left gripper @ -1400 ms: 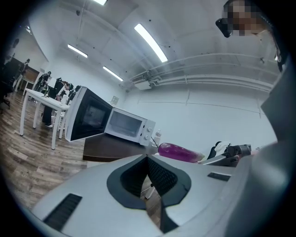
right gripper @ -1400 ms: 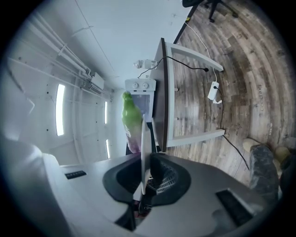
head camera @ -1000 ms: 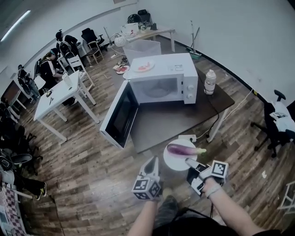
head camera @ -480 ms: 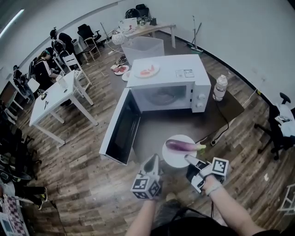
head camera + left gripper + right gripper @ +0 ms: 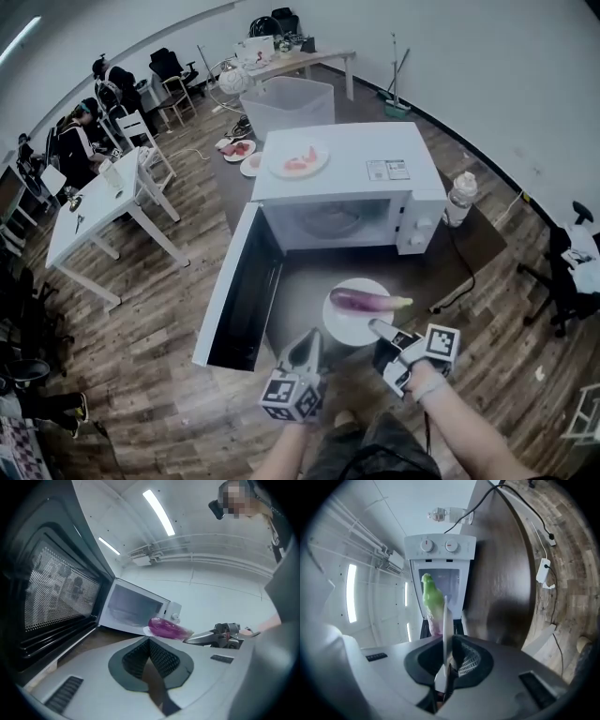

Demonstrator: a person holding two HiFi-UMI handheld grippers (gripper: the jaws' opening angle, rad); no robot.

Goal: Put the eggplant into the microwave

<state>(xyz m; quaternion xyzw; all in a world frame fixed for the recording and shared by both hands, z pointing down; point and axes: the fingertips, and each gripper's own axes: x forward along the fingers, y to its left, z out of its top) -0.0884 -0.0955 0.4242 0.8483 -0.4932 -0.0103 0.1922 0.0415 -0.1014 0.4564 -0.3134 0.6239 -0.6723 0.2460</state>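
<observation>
- People seated at desks [image 5: 89,112], far left, well apart from my work area.
- White table [image 5: 94,211], left of the microwave, small items on it that I cannot make out.
- Microwave door [image 5: 239,291], swung fully open to the left, its mesh window filling the left side of my left gripper view.
- Left tool [image 5: 308,339], low centre, just beside the door's free edge. Its jaws are together at the tip with nothing between them [image 5: 149,641].
- Bench [image 5: 300,281], dark top, carrying the microwave.
- Microwave [image 5: 352,150], white, cavity open toward me, two knobs on its right panel.
- Dish of pink food [image 5: 298,157], on top of the microwave, left half.
- Eggplant [image 5: 361,301], purple with a green stem pointing right. It lies across the white plate in front of the open cavity and is not inside it. It also shows in both gripper views [image 5: 166,628] [image 5: 432,602].
- White plate [image 5: 349,328], round, over the bench before the cavity, with its near rim in my right tool.
- Right tool [image 5: 382,330], jaws clamped on the plate's thin rim, seen edge-on between them [image 5: 445,644].
- Water bottle [image 5: 459,199], upright on the bench, just right of the microwave.
</observation>
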